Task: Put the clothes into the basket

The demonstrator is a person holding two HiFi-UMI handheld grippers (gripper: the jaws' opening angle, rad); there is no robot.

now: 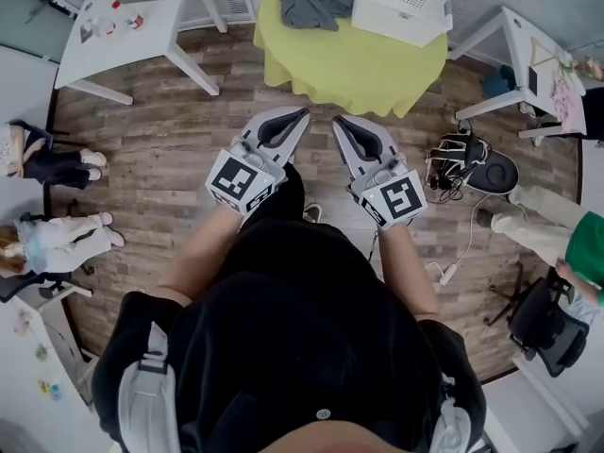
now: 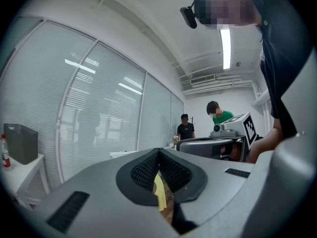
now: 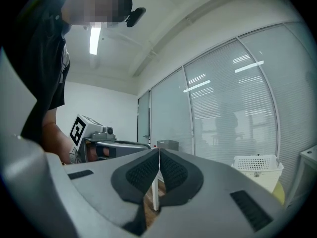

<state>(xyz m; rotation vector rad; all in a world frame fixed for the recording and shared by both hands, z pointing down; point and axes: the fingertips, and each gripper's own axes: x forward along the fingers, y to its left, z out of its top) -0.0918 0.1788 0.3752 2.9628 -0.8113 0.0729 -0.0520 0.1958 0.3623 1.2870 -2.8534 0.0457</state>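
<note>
A crumpled grey garment (image 1: pixel 316 0) lies on a round table under a yellow-green cloth (image 1: pixel 354 69) at the top of the head view. Next to it on the right stands a white slatted laundry basket (image 1: pixel 401 6), which also shows at the far right of the right gripper view as the basket (image 3: pixel 257 163). My left gripper (image 1: pixel 304 113) and right gripper (image 1: pixel 336 121) are held side by side in front of my body, short of the table, tips pointing toward it. Both are shut with nothing between the jaws. Each gripper view looks out level across the room, with the left gripper (image 2: pixel 159 152) and right gripper (image 3: pixel 159 152) tips meeting.
White tables stand at the back left (image 1: pixel 132 26) and back right (image 1: pixel 528 55). A tangle of cables and a dark device (image 1: pixel 472 168) lies on the wooden floor to the right. Seated people (image 1: pixel 57 168) are at the left edge; an office chair (image 1: pixel 547 324) and a person (image 1: pixel 557 239) at the right.
</note>
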